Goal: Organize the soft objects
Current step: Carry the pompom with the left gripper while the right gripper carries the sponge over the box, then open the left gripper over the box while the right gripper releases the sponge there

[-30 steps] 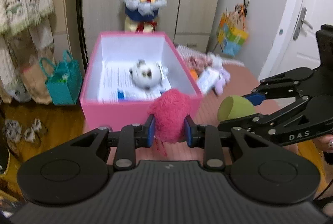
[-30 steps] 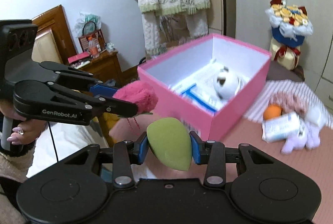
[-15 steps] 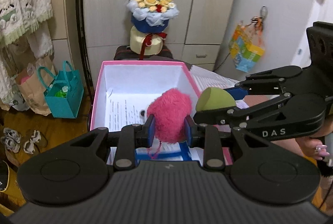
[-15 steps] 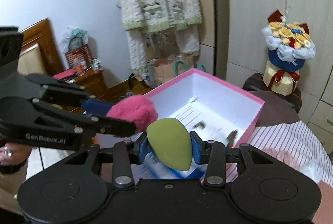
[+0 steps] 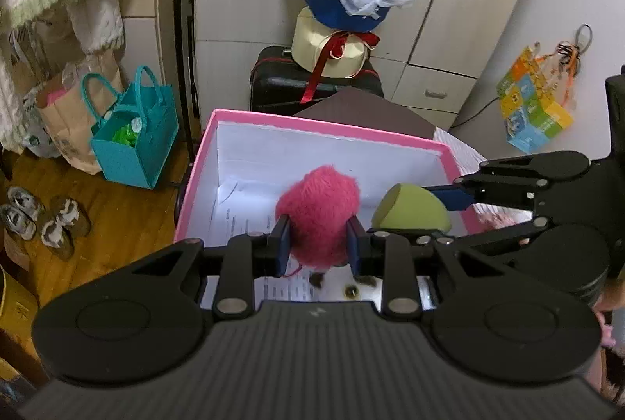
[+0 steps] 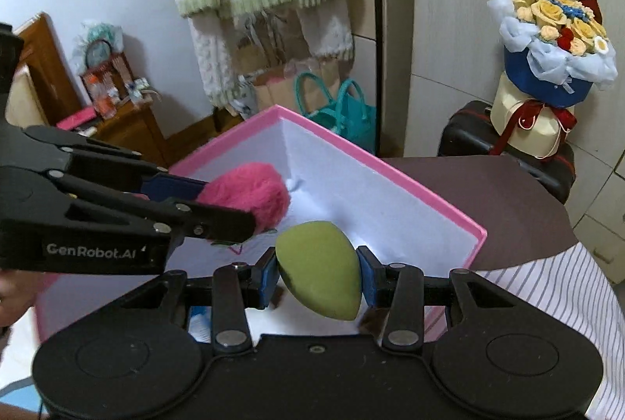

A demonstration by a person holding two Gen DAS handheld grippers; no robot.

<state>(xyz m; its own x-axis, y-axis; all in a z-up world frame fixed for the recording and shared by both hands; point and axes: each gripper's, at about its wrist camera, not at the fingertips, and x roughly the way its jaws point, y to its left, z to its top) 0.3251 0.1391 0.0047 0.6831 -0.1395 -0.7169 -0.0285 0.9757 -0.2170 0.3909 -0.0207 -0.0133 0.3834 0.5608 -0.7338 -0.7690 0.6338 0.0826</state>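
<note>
- Your left tool (image 5: 317,243) is clamped on the pink fluffy ball (image 5: 318,215), one pad on each side of it. The ball hangs over the open pink box (image 5: 312,129), toward the box's left half, with the white floor and printed paper straight below.
- Nothing stands between that ball and the box floor, so the move it calls for is likely a plain drop or a short lowering, not a sideways carry.
- Your right tool (image 6: 317,273) grips the green sponge (image 6: 318,269) across its width; the sponge's long axis tilts, pointed end down and toward you.
- The sponge sits over the box near its right wall, just beside the ball but not touching it.
- Both tools are about equally far in; keep them apart as you let go, since the right tool's fingers (image 5: 453,196) lie close to the ball.
</note>
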